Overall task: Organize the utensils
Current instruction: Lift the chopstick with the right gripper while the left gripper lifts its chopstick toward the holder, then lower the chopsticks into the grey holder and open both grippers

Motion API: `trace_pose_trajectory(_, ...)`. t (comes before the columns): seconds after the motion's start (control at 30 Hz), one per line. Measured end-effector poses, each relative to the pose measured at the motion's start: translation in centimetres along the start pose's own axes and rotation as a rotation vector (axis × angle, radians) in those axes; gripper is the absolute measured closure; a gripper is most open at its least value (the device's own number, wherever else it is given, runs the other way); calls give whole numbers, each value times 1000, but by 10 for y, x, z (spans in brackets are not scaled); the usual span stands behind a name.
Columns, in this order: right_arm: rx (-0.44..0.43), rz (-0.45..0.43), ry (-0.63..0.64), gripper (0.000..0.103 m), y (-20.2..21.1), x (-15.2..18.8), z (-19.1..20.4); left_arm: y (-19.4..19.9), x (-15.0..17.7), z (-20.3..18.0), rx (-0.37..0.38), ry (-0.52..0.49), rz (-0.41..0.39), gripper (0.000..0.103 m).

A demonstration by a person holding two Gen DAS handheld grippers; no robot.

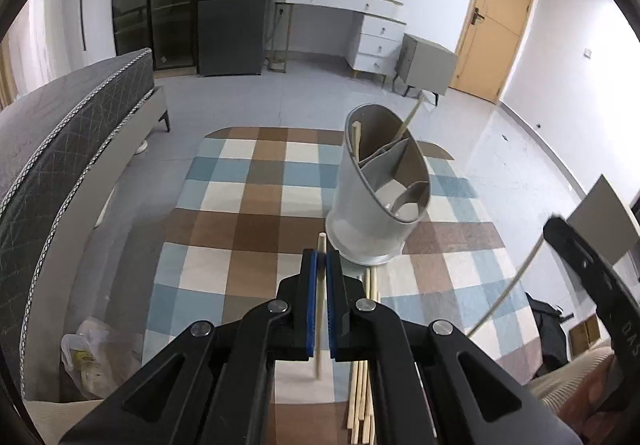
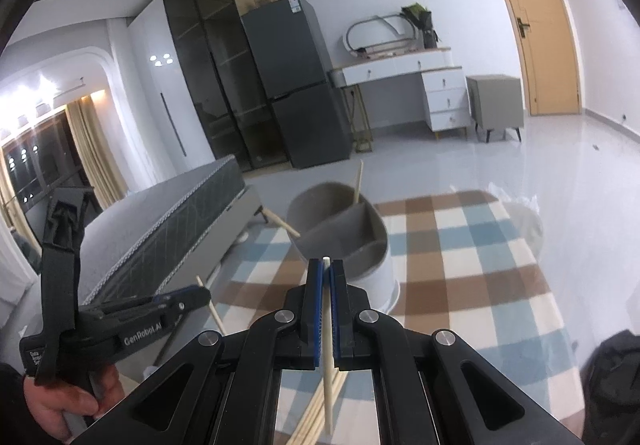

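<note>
A grey oval utensil holder [image 1: 376,189] with inner dividers stands on a glass table; it also shows in the right wrist view [image 2: 352,241]. Two chopsticks lean in its far compartments [image 1: 408,121]. My left gripper [image 1: 321,265] is shut on one wooden chopstick [image 1: 319,325], just short of the holder's base. My right gripper [image 2: 327,271] is shut on another chopstick [image 2: 328,365], its tip near the holder's near rim. Several loose chopsticks [image 1: 362,385] lie on the table below my left gripper. The left gripper also shows in the right wrist view [image 2: 200,295].
A checked rug [image 1: 248,205] lies under the glass table. A bed [image 1: 68,149] stands at left, a plastic bag [image 1: 92,357] on the floor beside it. A fridge, desk and door are far back. A dark bag [image 2: 616,377] sits at right.
</note>
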State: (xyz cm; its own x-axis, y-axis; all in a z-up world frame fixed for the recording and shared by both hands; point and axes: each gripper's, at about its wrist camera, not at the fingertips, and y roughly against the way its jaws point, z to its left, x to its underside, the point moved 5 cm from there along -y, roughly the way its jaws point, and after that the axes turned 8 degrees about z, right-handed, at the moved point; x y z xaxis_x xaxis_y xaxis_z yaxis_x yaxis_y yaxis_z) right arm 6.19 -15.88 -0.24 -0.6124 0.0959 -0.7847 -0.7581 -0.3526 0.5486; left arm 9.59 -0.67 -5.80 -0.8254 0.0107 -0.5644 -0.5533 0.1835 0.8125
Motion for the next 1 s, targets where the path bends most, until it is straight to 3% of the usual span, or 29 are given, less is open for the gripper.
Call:
trace_pose_trajectory(0.2,-5,-56,30,100,5,-30,1,28,-27,-3,73,11,-32,103)
trace_pose_trajectory(0.43,-25,-115,41,100,1,-88,0,69,-85,-14,172,42,-102,103)
trace_pose_trajectory(0.63,-37,-177,81,100,-10,-143,6,86,-139,-18,212,46,-166,103)
trace_pose_trajectory(0.8,-41,-208,119,100,-29,-170,11,74,-171,-11,211,51,-181,103)
trace_pose_trajectory(1.0,-53,-202,105,100,-67,-178,7,42,-189,-6,203,44,-169,103)
